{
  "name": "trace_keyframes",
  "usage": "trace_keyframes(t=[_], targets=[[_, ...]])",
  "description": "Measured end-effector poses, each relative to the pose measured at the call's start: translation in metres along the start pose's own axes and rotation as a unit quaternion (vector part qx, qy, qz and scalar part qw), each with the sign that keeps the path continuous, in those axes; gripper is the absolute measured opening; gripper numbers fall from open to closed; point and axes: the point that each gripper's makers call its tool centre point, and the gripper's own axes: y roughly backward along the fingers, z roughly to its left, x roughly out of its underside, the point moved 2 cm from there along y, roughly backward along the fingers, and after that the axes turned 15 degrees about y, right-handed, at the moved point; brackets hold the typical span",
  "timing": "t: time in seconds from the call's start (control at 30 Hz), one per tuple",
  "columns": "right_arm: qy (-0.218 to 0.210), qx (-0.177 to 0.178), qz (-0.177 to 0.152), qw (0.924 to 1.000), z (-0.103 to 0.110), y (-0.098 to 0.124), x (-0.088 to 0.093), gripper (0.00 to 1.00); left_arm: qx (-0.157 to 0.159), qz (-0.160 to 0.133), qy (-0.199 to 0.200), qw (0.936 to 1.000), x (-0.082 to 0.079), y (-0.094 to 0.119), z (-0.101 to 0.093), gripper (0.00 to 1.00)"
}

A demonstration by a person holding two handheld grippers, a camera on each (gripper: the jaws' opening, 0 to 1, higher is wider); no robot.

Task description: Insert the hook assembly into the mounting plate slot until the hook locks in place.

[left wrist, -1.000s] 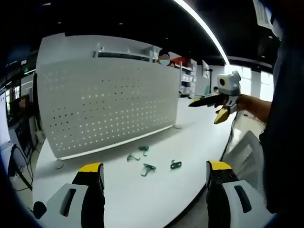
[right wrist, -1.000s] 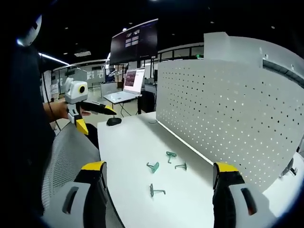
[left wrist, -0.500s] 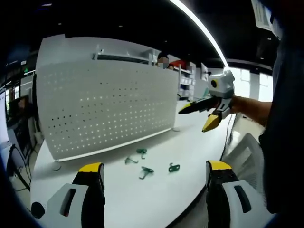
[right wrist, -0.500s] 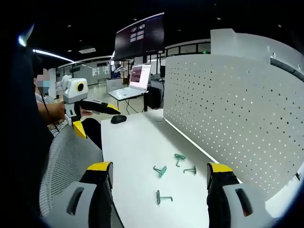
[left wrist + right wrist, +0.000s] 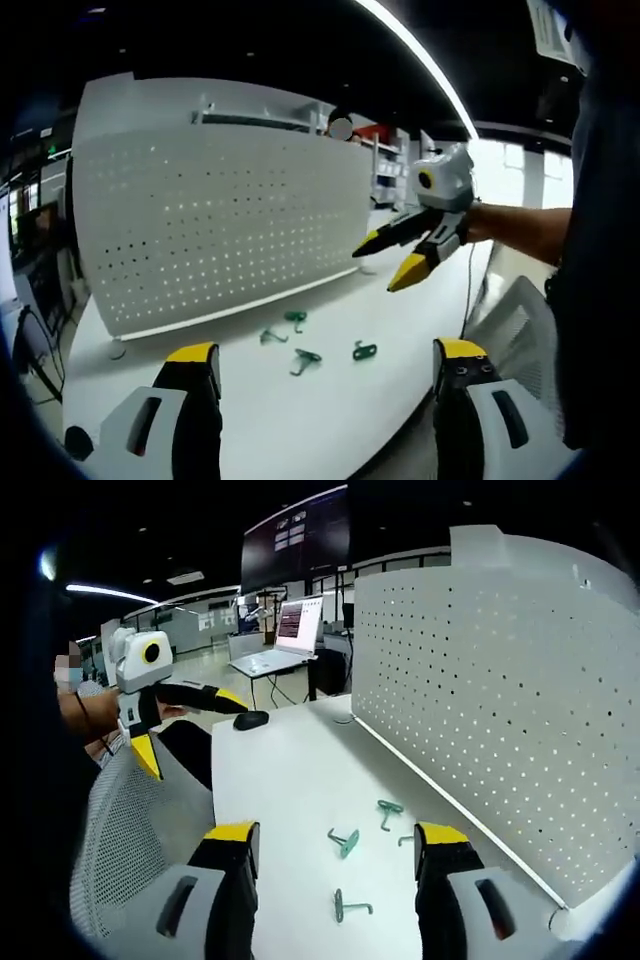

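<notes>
Four green hooks lie loose on the white worktop just in front of the upright pegboard, so the step is the reach: the right gripper and left gripper, both empty with jaws open, must next descend and grasp one.

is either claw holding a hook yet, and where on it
No. Both the left claw and the right claw are open and empty; the green hooks lie loose on the white table.
</notes>
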Motion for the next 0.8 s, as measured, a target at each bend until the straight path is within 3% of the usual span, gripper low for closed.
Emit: trace_keyframes(t=[0.57,0.8], targets=[[-0.009,-0.016,0.048,0.9987,-0.001,-0.043,0.018,0.43,0.000,-0.007,0.001,1.0000,0.001,-0.002,-0.001,0.87],[-0.013,-0.017,0.068,0.9975,-0.002,-0.060,0.027,0.40,-0.003,-0.010,0.003,0.9999,0.001,-0.002,0.000,0.86]])
